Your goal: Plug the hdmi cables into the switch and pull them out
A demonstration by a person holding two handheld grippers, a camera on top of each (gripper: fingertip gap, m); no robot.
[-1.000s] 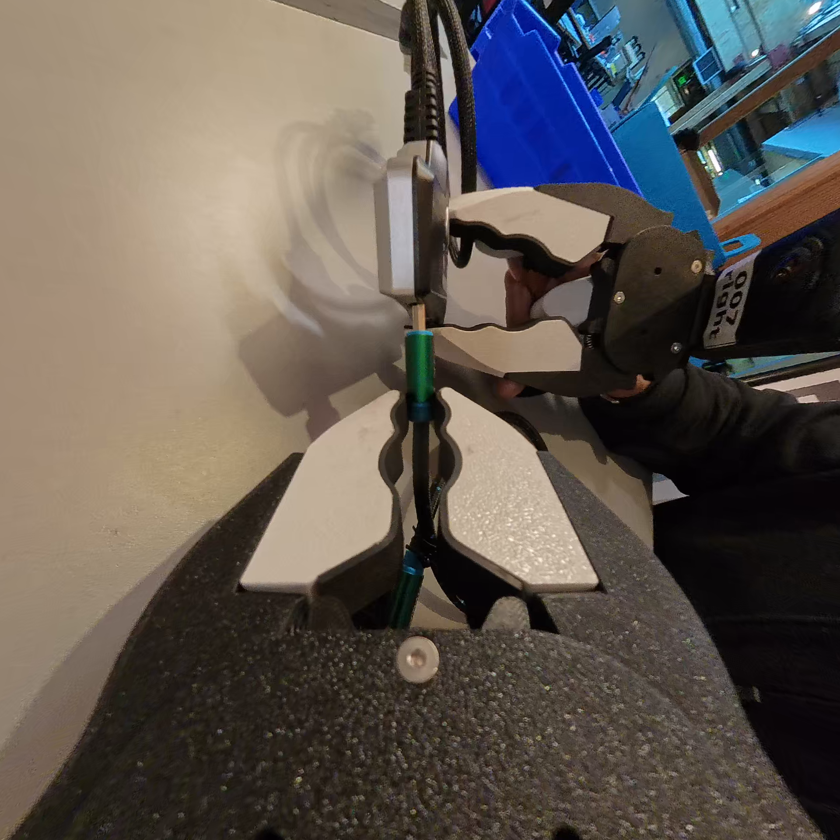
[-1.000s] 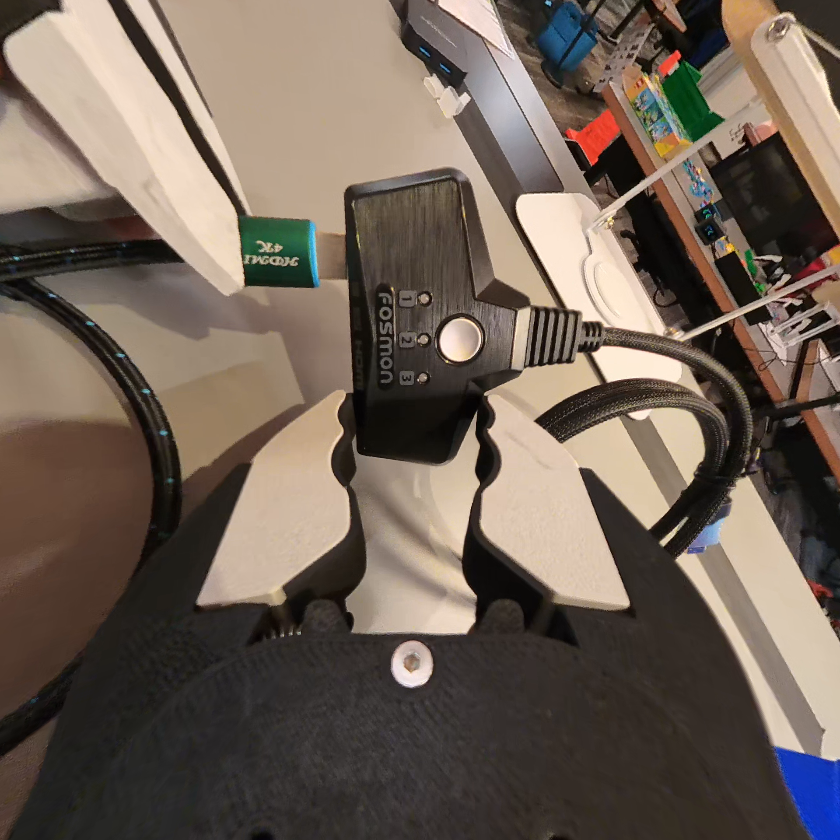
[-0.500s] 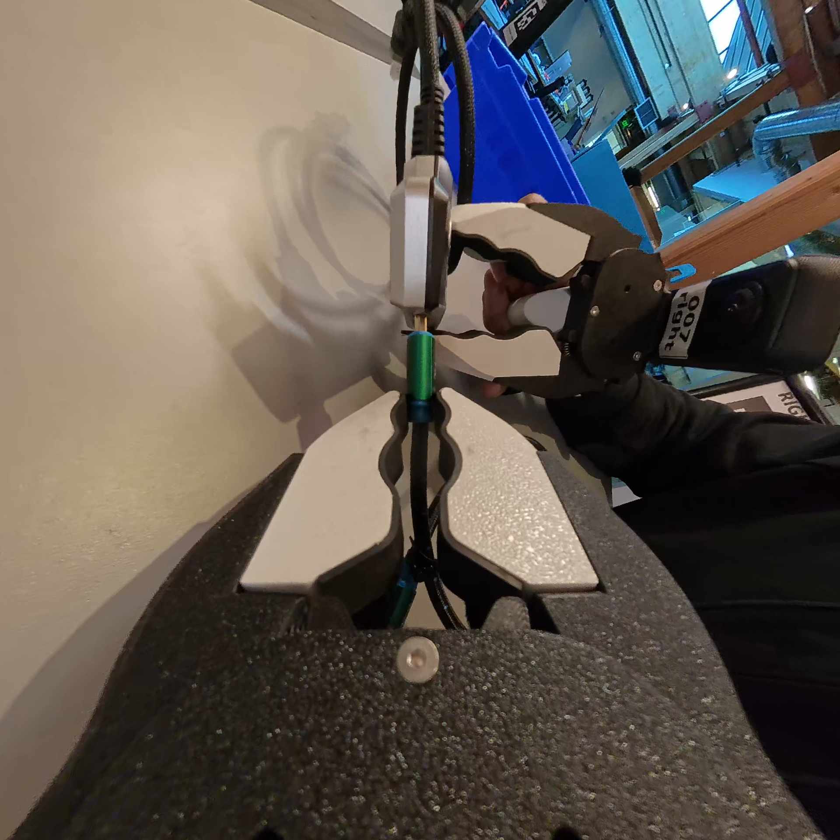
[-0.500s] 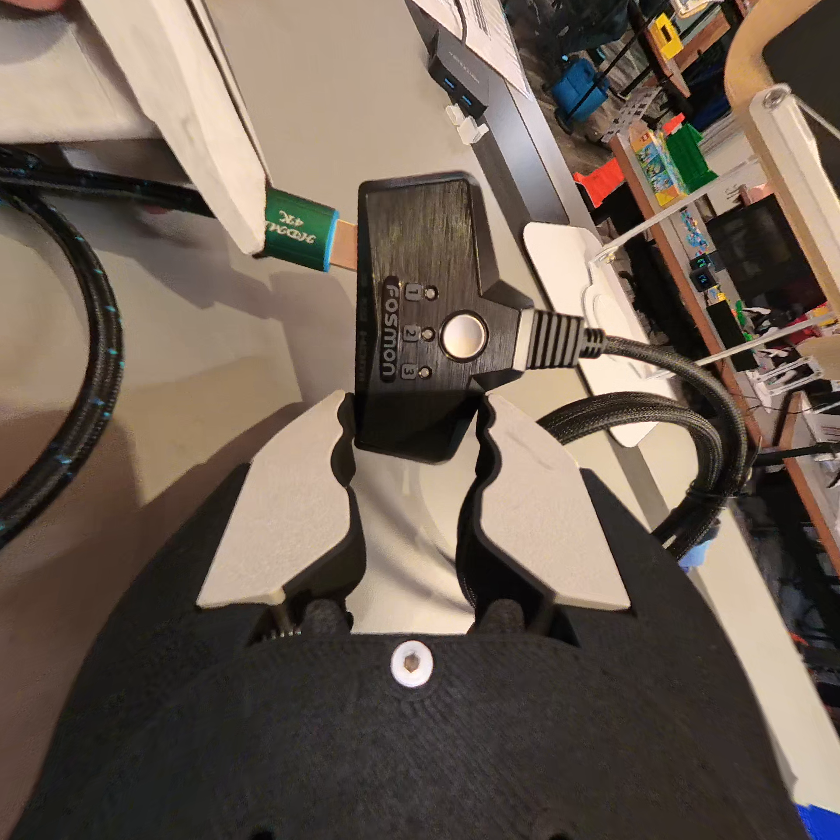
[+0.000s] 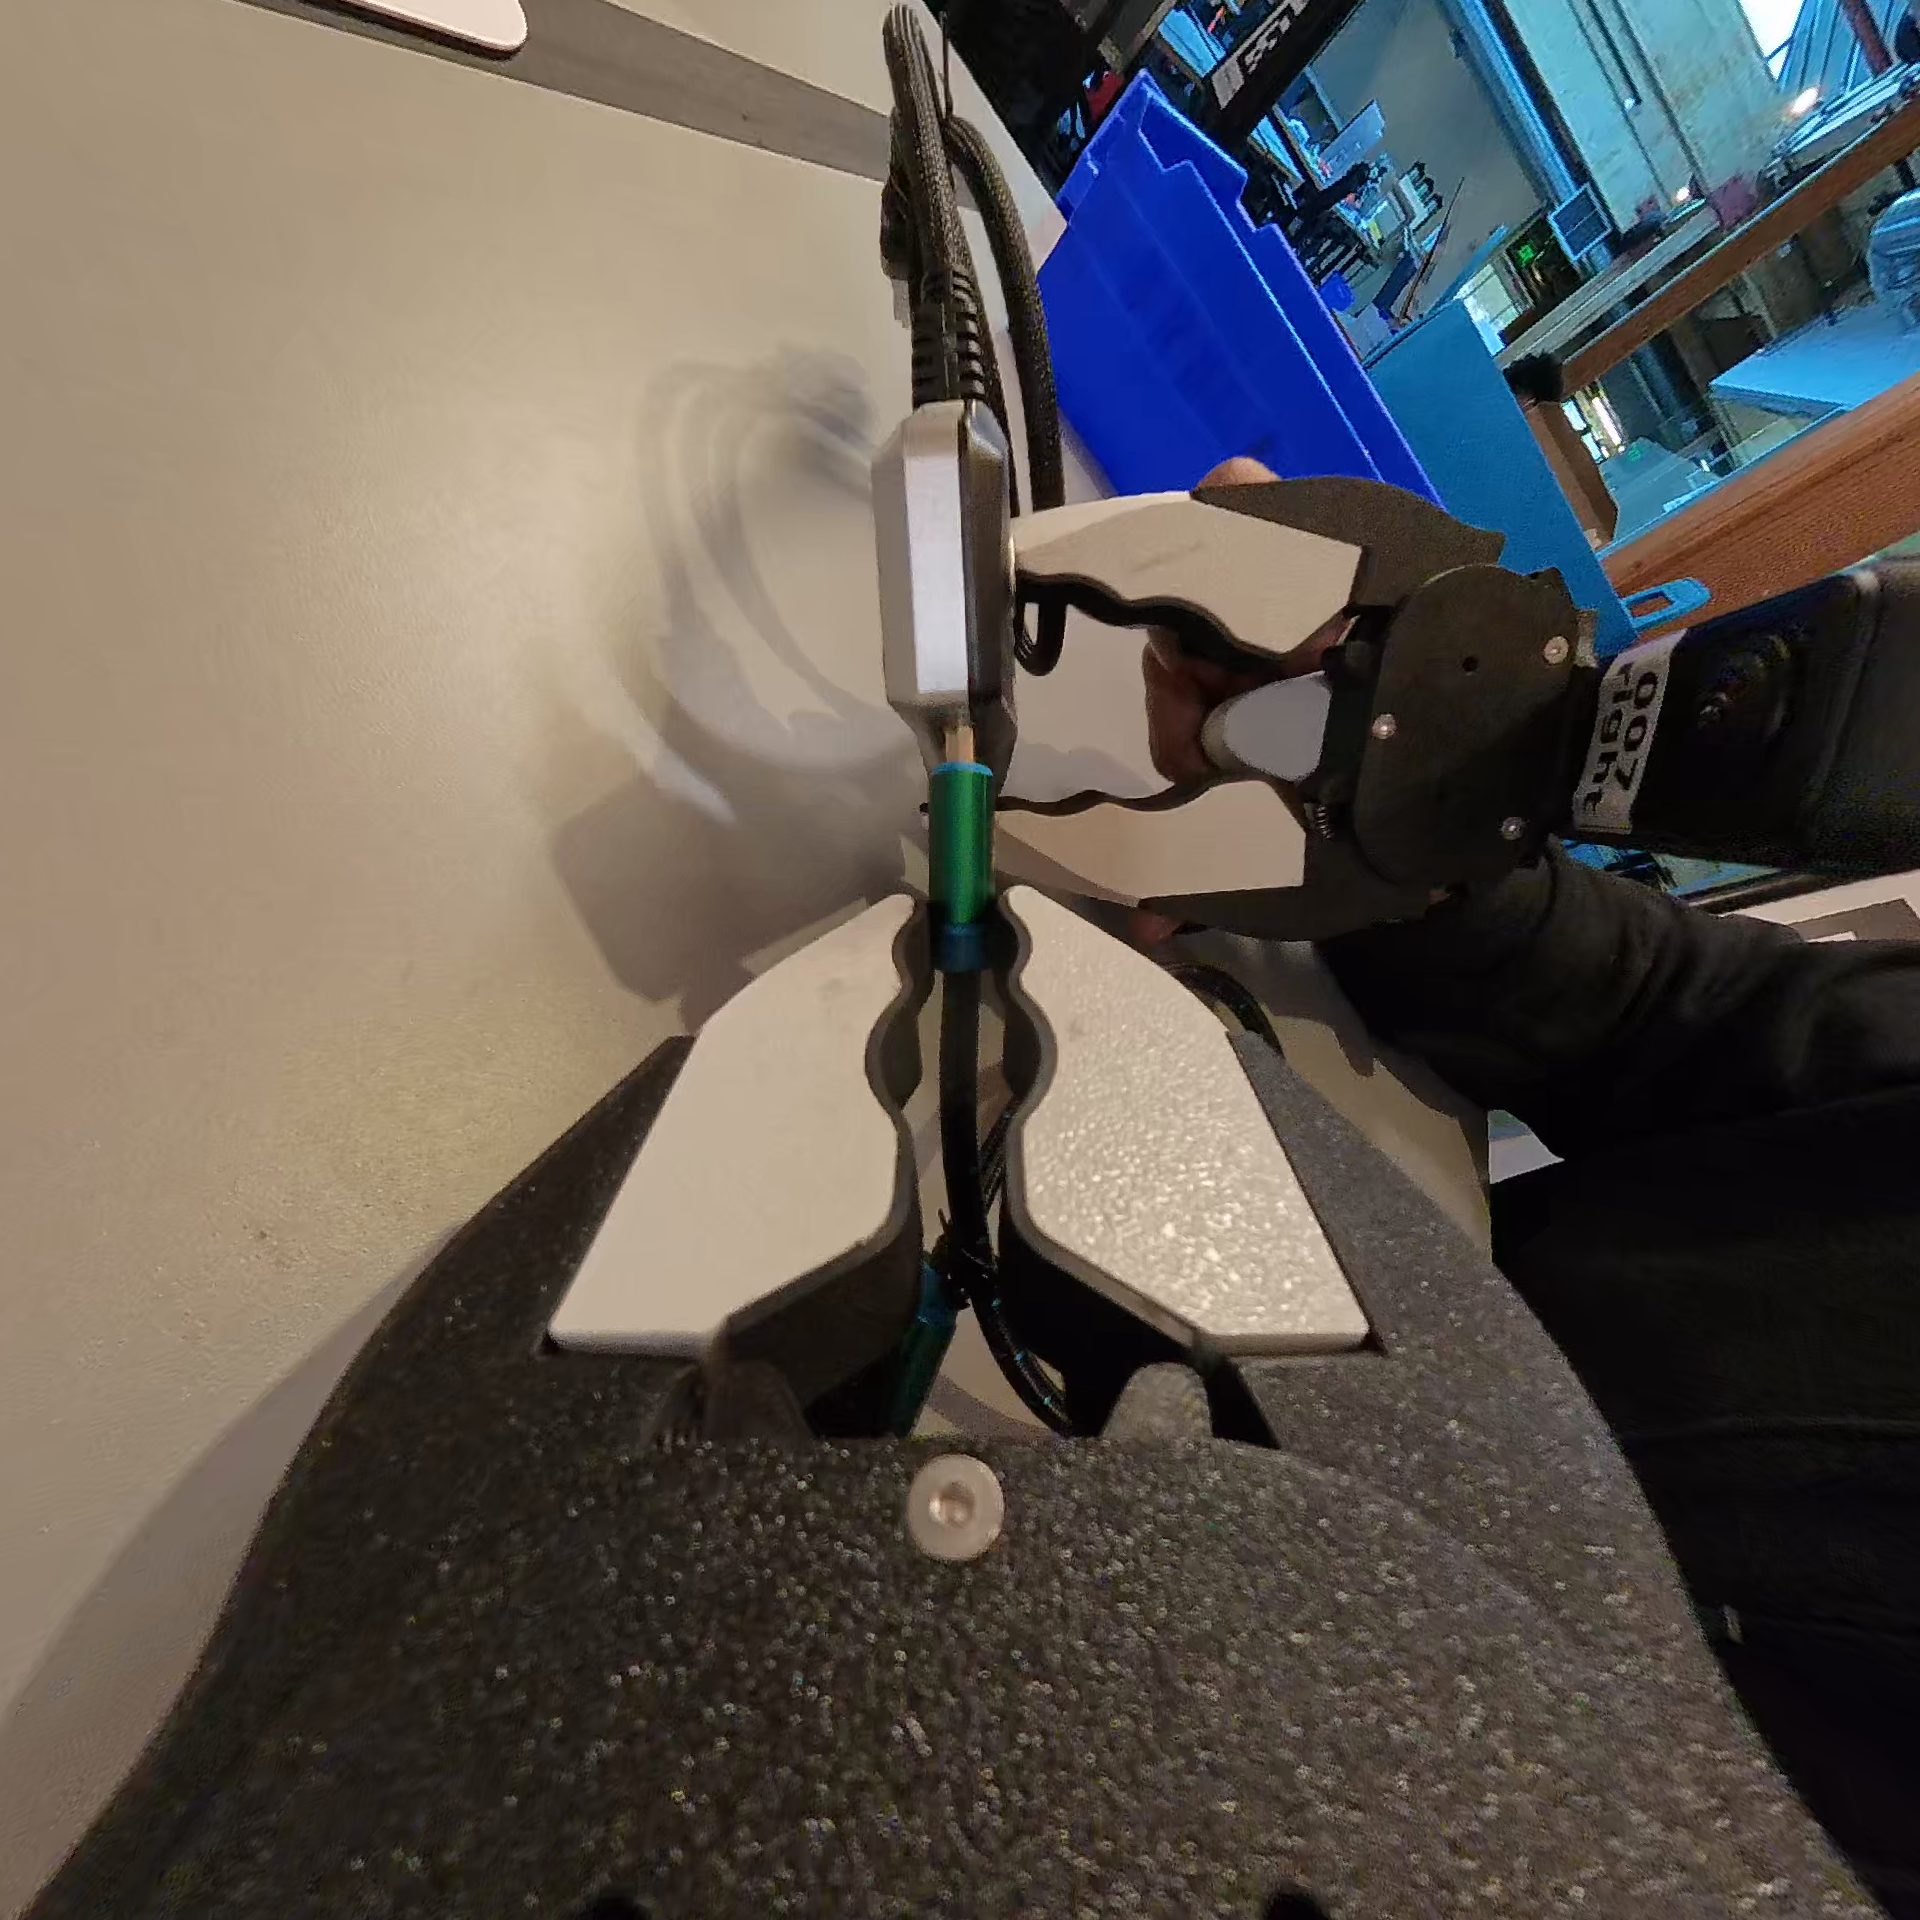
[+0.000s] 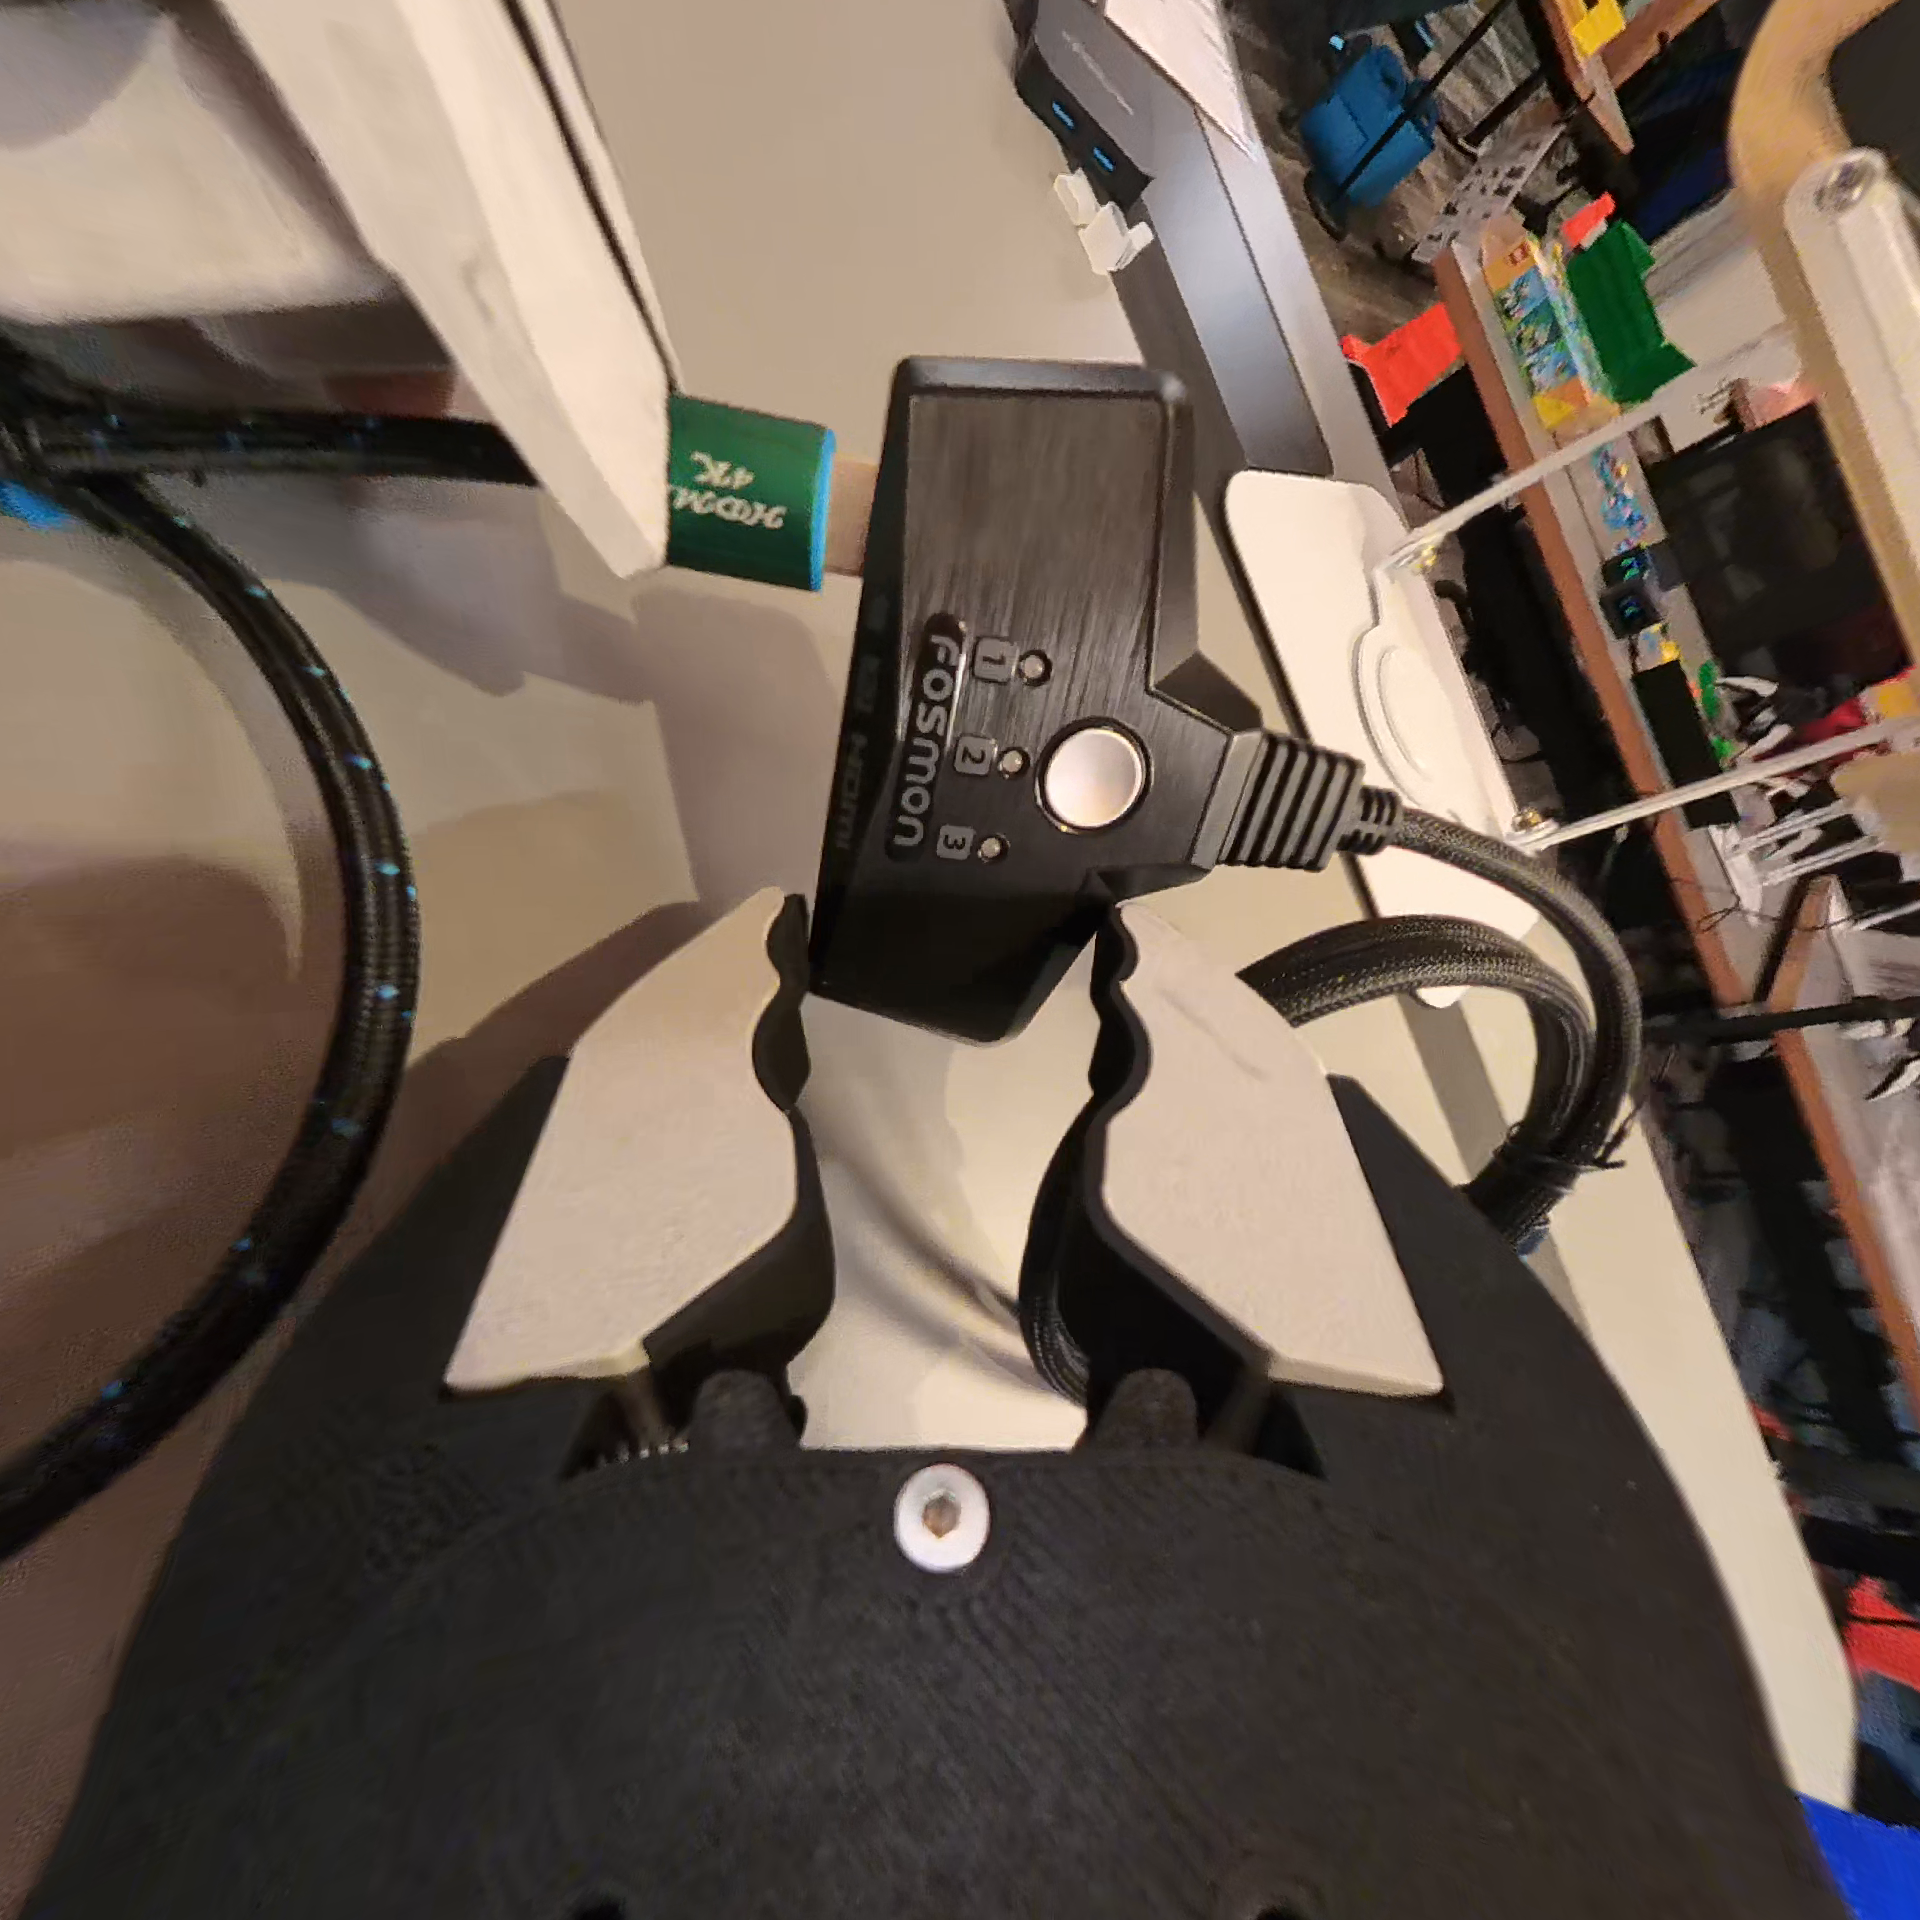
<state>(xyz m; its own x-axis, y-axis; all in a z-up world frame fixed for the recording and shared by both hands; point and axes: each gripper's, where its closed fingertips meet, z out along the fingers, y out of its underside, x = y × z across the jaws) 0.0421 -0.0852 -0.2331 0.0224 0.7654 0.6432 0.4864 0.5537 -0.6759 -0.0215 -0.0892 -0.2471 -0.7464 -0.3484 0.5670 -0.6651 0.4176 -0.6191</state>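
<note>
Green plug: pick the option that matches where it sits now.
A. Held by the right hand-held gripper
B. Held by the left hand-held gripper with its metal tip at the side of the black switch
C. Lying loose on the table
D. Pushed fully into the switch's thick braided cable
B: the left hand-held gripper is shut on the green plug, whose metal tip meets the side of the black switch held by the right hand-held gripper.

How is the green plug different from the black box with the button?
The green metal HDMI plug is small and bright; the black brushed-metal switch box is bigger and dark. The left gripper pinches the plug's rear end; the right gripper holds the box's end. Both trail braided black cables.
</note>
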